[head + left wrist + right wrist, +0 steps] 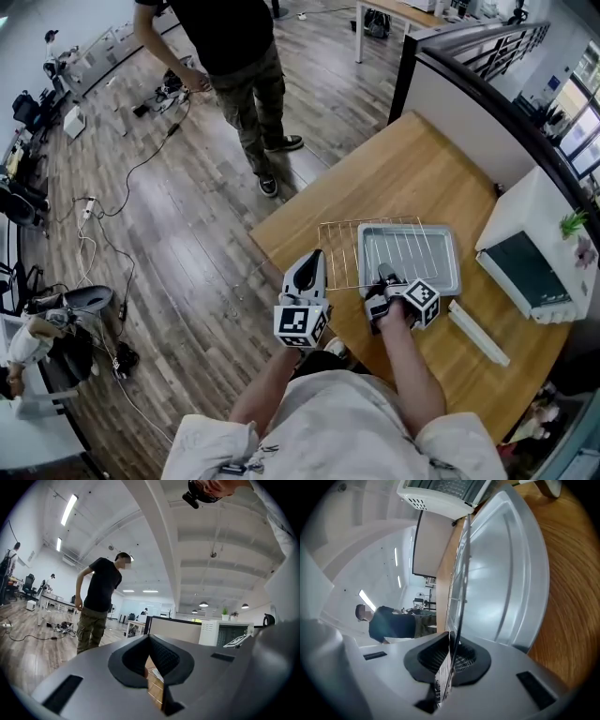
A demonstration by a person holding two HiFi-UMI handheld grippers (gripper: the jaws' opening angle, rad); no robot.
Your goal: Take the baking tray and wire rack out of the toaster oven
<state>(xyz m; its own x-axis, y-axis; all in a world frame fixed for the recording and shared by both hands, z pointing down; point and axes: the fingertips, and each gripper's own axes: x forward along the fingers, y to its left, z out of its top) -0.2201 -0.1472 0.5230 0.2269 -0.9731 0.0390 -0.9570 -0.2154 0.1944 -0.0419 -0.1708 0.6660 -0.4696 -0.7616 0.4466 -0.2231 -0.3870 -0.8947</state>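
Wire rack [339,251], overlapping tray [442,274] at centre, is clamped by right tool [385,278]; left tool [316,257] closed, empty; oven [527,264] at right.

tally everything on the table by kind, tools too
toaster oven: 1
baking tray: 1
wire rack: 1
white bar: 1
small plants on the oven: 2
tools, left tool and right tool: 2
total: 8
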